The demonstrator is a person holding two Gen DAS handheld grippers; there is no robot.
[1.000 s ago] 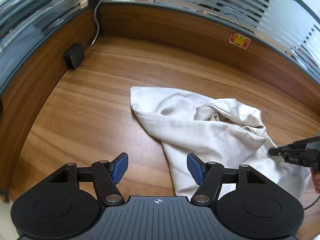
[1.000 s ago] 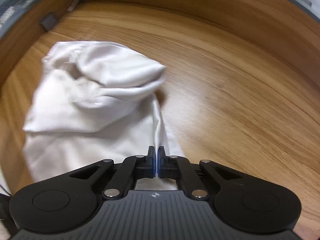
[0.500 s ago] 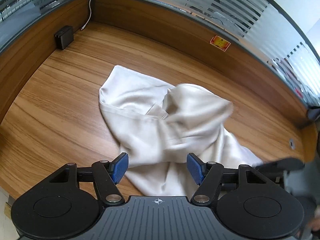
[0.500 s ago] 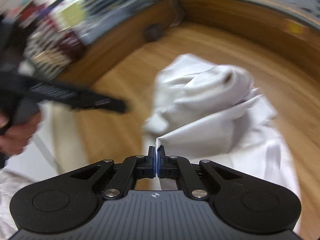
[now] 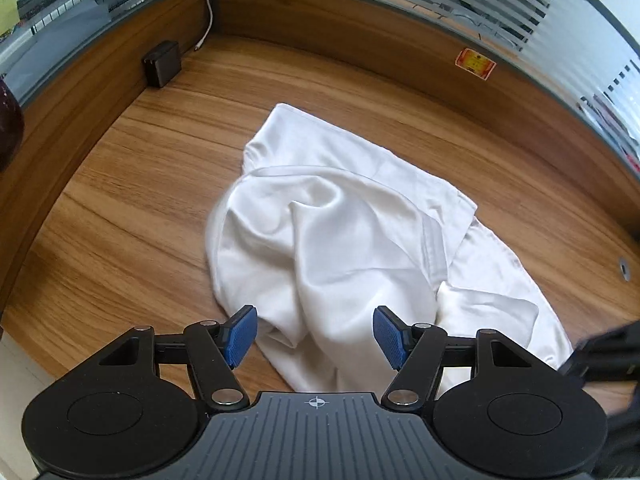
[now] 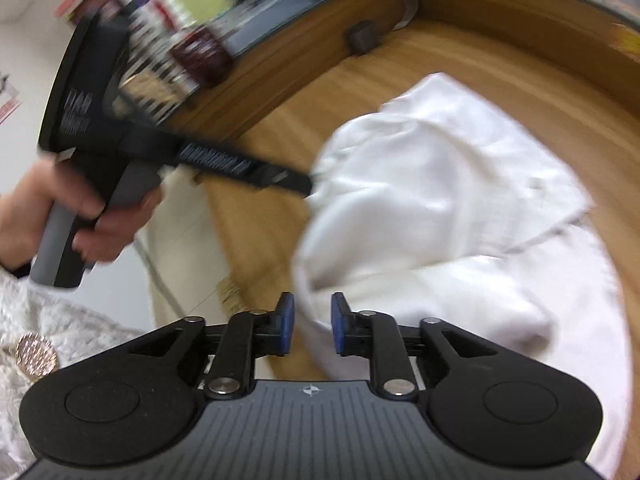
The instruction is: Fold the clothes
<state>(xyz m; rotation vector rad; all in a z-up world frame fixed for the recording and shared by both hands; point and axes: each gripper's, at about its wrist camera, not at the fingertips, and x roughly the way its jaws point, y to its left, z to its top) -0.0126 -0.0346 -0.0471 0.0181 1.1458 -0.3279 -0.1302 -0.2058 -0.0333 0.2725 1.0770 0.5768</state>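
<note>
The white garment (image 5: 340,240) lies rumpled mid-desk (image 5: 120,220), reaching its near edge; only the blurred right-wrist view shows a hand (image 6: 80,208) gripping the left gripper (image 5: 316,336), spread wide and empty, while the right gripper (image 6: 311,330) gapes slightly around loose cloth.

A plain white garment (image 5: 332,240) is seen against a desk (image 5: 132,184) of brown wood grain. Black gripper bodies are tipped with blue pads (image 5: 240,336). A black adapter (image 5: 162,63) and white cable (image 5: 210,8) are shown beside a red-and-yellow sticker (image 5: 476,63); a cream knitted sleeve (image 6: 52,320) is glimpsed.
</note>
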